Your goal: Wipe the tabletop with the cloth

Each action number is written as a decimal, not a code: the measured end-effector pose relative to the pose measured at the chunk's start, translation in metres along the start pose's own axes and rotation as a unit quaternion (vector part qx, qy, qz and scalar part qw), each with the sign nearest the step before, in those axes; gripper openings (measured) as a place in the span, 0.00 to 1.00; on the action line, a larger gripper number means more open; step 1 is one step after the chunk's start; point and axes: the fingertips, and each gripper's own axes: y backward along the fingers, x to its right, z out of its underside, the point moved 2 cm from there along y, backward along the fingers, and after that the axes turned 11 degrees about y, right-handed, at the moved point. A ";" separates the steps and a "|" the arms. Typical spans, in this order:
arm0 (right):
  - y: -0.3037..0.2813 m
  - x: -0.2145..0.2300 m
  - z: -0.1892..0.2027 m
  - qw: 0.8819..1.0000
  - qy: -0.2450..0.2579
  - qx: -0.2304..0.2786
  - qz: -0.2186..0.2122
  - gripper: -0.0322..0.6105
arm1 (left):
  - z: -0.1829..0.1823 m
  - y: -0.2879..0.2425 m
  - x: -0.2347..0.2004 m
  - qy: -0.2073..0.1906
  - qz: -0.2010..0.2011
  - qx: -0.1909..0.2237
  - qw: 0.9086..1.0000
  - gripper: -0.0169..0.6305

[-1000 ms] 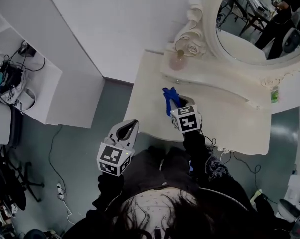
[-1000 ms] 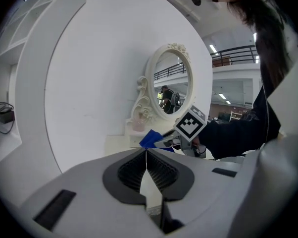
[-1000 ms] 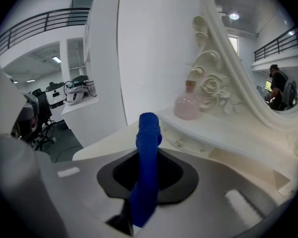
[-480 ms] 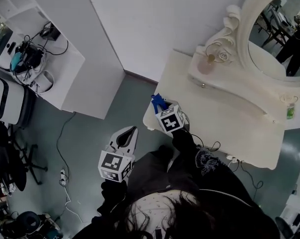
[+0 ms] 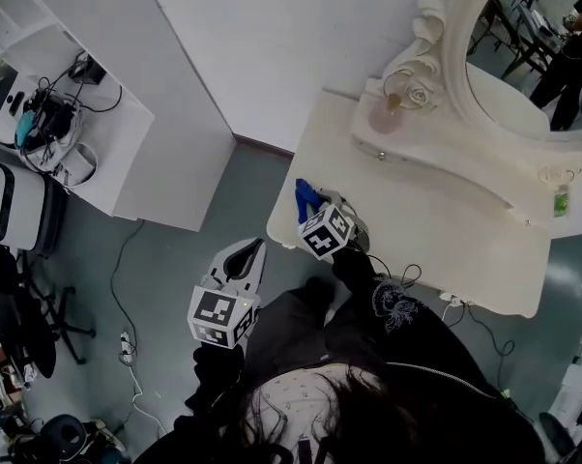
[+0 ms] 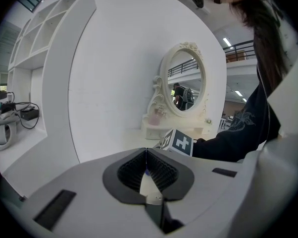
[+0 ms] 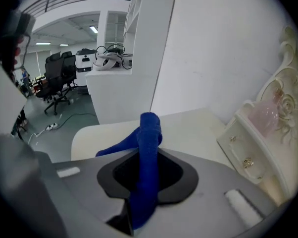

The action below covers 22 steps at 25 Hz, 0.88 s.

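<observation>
Cloth (image 7: 150, 128), clamped in right claw (image 7: 148, 152), has slid toward tabletop's (image 5: 436, 230) left edge; left claw (image 6: 146, 149) together.

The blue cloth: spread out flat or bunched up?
Bunched up: the cloth stands as a narrow roll pinched in the right gripper, not flat on the tabletop.

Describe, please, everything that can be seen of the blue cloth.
The blue cloth looks like soft, nubby fabric of a deep blue. It is bunched into a narrow strip and clamped between the jaws of the right gripper. It stands up past their tips, where it folds over, and one tail hangs down to the left. It is held over the near left corner of the cream tabletop. Whether the tail touches the tabletop cannot be told.
</observation>
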 end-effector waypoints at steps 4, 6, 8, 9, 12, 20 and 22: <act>0.011 0.009 0.019 0.999 0.024 -0.007 0.021 0.16 | -0.004 -0.010 0.021 -0.009 0.010 0.002 1.000 0.03; 0.018 0.016 0.033 0.999 0.019 -0.010 0.028 0.16 | -0.001 -0.017 0.034 -0.014 0.018 -0.004 1.000 0.03; 0.026 0.023 0.049 0.999 0.012 -0.016 0.034 0.16 | 0.001 -0.023 0.049 -0.018 0.027 -0.006 0.999 0.03; 0.031 0.028 0.057 0.999 0.010 -0.019 0.039 0.16 | 0.001 -0.026 0.057 -0.021 0.031 -0.006 0.999 0.03; 0.045 0.043 0.081 0.998 0.002 -0.025 0.053 0.16 | 0.002 -0.038 0.076 -0.027 0.037 -0.007 0.999 0.03; 0.096 0.083 0.167 0.994 -0.039 -0.048 0.091 0.16 | 0.010 -0.072 0.147 -0.051 0.074 -0.020 0.996 0.03; 0.112 0.093 0.193 0.992 -0.047 -0.057 0.101 0.16 | 0.013 -0.080 0.171 -0.057 0.087 -0.025 0.994 0.03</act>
